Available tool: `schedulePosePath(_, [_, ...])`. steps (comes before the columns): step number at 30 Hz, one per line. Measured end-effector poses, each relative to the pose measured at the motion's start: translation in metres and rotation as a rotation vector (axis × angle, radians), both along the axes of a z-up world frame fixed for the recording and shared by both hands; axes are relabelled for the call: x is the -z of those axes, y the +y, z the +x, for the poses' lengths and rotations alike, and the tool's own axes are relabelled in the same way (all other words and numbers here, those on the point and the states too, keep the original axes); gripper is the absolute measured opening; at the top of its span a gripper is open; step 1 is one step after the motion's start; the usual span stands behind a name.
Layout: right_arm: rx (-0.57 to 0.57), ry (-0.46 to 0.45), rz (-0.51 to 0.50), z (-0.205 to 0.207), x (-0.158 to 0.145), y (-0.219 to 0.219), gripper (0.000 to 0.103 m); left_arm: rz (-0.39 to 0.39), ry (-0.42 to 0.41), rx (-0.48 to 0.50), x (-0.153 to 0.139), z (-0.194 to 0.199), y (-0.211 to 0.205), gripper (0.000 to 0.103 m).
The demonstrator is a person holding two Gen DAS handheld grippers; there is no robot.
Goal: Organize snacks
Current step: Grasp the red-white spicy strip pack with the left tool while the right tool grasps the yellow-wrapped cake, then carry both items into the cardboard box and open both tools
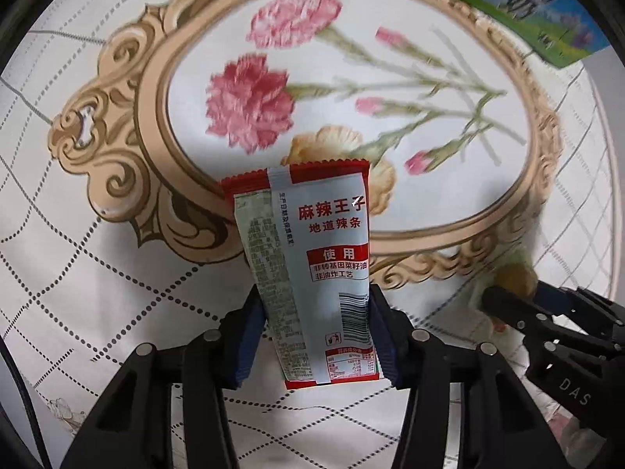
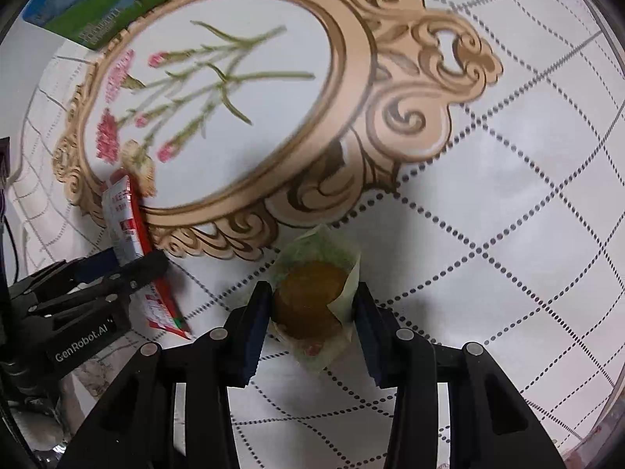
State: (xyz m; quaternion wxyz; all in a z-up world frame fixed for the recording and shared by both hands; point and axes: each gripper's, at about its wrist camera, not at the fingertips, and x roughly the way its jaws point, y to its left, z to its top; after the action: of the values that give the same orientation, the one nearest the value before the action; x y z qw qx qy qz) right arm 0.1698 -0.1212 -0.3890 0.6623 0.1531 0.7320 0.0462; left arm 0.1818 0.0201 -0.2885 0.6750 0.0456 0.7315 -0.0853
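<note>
My left gripper [image 1: 315, 312] is shut on a red and white spicy-strip snack packet [image 1: 312, 265] and holds it upright above the tablecloth. The packet also shows edge-on in the right wrist view [image 2: 129, 230], with the left gripper [image 2: 125, 265] around it. My right gripper [image 2: 312, 312] is shut on a round brown cake in a clear greenish wrapper [image 2: 312, 297], just above the cloth. That cake [image 1: 515, 277] and the right gripper [image 1: 508, 301] show at the right of the left wrist view.
A white tablecloth [image 1: 97, 293] with dotted diamond lines and a gold oval frame of pink carnations [image 1: 250, 105] covers the table. A green and blue carton [image 1: 547, 11] lies at the far edge; it also shows in the right wrist view [image 2: 97, 11].
</note>
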Motion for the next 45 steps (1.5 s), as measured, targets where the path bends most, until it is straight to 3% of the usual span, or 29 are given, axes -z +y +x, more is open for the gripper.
schedulePosePath(3, [-0.012, -0.026, 0.009, 0.008, -0.015, -0.001, 0.045, -0.039, 0.004, -0.008, -0.005, 0.004, -0.005, 0.048])
schedulePosePath(5, [-0.014, -0.033, 0.012, 0.014, -0.019, -0.001, 0.045, -0.067, 0.023, -0.023, 0.001, 0.009, -0.007, 0.056])
schedulePosePath(7, [-0.025, -0.018, 0.011, 0.022, -0.016, -0.002, 0.045, -0.070, 0.085, -0.025, 0.017, 0.009, -0.007, 0.063])
schedulePosePath(10, [-0.005, 0.015, 0.040, 0.031, -0.006, -0.006, 0.048, -0.053, 0.083, -0.012, 0.026, 0.005, -0.009, 0.063])
schedulePosePath(16, [-0.028, 0.026, 0.029, 0.036, 0.005, -0.005, 0.049, 0.026, 0.026, -0.009, 0.023, -0.007, -0.025, 0.046])
schedulePosePath(24, [-0.065, -0.020, 0.024, 0.023, -0.003, -0.007, 0.044, 0.037, -0.002, -0.005, 0.000, -0.012, -0.045, 0.044])
schedulePosePath(29, [-0.033, -0.070, 0.082, 0.020, -0.034, -0.024, 0.044, -0.016, -0.046, 0.019, -0.043, -0.012, -0.064, 0.044])
schedulePosePath(35, [-0.012, -0.179, 0.146, 0.039, -0.103, -0.059, 0.044, -0.129, -0.138, 0.038, -0.118, 0.008, -0.094, 0.044])
schedulePosePath(40, [0.001, -0.274, 0.173, 0.068, -0.157, -0.080, 0.044, -0.230, -0.214, 0.042, -0.180, 0.051, -0.115, 0.044])
schedulePosePath(45, [0.001, -0.380, 0.205, 0.119, -0.208, -0.097, 0.044, -0.234, -0.282, 0.059, -0.216, 0.108, -0.117, 0.044])
